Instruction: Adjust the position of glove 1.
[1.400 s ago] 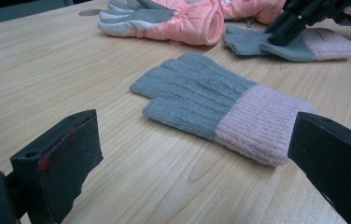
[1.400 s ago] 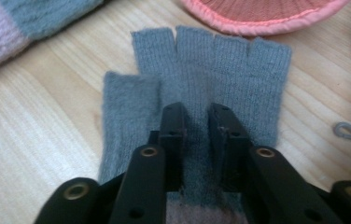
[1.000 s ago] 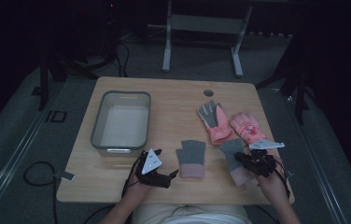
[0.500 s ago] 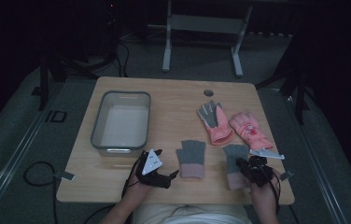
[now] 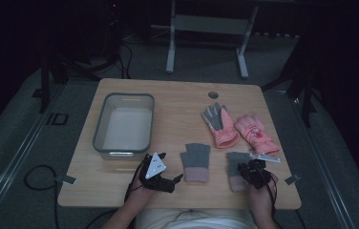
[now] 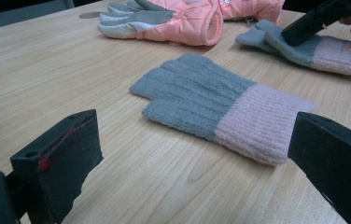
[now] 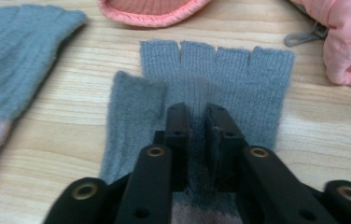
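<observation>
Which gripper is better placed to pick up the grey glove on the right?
Right. The right gripper is already down on that grey glove, jaws a narrow gap apart. The left gripper sits open near the other grey glove.

Grey-and-pink knit glove, flat on table

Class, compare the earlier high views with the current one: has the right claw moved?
Yes. The right claw has come down onto the grey knit glove, toward the table's near edge, its jaws just opening slightly.

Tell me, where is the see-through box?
In the high view the clear bin sits on the table's left half, just beyond the left gripper and left of the nearest grey glove.
</observation>
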Available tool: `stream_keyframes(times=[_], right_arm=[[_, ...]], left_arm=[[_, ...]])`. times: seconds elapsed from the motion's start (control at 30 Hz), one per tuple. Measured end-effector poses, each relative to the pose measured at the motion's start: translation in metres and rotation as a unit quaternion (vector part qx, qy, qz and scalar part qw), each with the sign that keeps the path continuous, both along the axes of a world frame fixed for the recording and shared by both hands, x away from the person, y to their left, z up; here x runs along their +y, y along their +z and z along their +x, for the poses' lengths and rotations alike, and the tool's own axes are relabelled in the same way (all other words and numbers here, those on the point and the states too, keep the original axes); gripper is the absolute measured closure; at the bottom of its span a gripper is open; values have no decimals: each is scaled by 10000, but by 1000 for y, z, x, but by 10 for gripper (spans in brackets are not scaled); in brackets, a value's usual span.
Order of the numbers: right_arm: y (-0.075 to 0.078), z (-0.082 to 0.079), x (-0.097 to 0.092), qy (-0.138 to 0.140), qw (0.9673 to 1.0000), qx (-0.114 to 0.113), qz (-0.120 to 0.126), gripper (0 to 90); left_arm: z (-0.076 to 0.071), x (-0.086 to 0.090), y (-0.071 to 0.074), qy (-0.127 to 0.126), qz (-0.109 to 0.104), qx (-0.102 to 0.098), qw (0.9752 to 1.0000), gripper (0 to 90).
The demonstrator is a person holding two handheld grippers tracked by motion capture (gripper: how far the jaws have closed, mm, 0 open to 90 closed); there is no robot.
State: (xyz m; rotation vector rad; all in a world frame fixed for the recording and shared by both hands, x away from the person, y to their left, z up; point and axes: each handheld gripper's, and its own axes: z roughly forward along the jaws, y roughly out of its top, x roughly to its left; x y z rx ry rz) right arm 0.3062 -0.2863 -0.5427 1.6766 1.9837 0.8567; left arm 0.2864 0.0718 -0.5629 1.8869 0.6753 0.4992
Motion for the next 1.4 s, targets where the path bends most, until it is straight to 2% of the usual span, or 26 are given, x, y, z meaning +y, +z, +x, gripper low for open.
stream_keyframes(times=[0.17,0.27,0.37,0.43,0.5,0.53,0.57,0.6,0.7,0.73,0.83,0.9,0.93,1.0,1.13,1.2,1.3,1.4], right_arm=[[0,1,-1,71,10000,16,59,690],[10,3,-7,190,9998,-39,42,663],[24,4,-15,500,9985,-218,-11,643],[30,3,-20,766,9967,-259,-78,638],[35,5,-26,1217,9920,-328,-46,638],[37,5,-28,1319,9905,-352,-151,638],[39,6,-29,1438,9883,-360,-359,634],[43,7,-30,1618,9848,-380,-507,629],[48,11,-32,2005,9778,-324,-510,617],[48,12,-32,2084,9763,-278,-519,614],[41,13,-29,2438,9677,-124,-632,598],[33,13,-26,2570,9639,-17,-697,594],[28,13,-24,2581,9633,45,-737,590],[21,13,-24,2560,9635,159,-767,588],[9,13,-25,2452,9659,301,-775,584],[5,13,-26,2405,9681,271,-646,634],[4,11,-26,2313,9708,259,-582,739],[4,9,-25,2167,9743,221,-578,799]], left_arm=[[0,0,0,-2,-10,11,10000,22],[0,0,0,-13,-5,9,10000,22],[0,0,0,-17,-17,17,10000,22],[0,0,0,-9,-18,22,10000,22],[0,0,0,-1,-10,10,10000,22],[0,0,0,3,-6,0,10000,22],[0,0,0,7,-4,-2,10000,22],[0,0,0,12,0,2,10000,22],[0,0,0,19,-12,19,10000,22],[0,0,0,18,-18,21,10000,22],[0,0,0,18,-16,18,10000,22],[0,0,0,23,-13,7,10000,22],[0,0,0,26,-11,5,10000,22],[0,0,0,27,-8,-2,10000,22],[0,0,0,23,-13,8,10000,22],[0,0,0,20,-22,14,10000,22],[0,0,0,19,-25,18,10000,22],[1,0,0,25,-30,22,10000,22]])
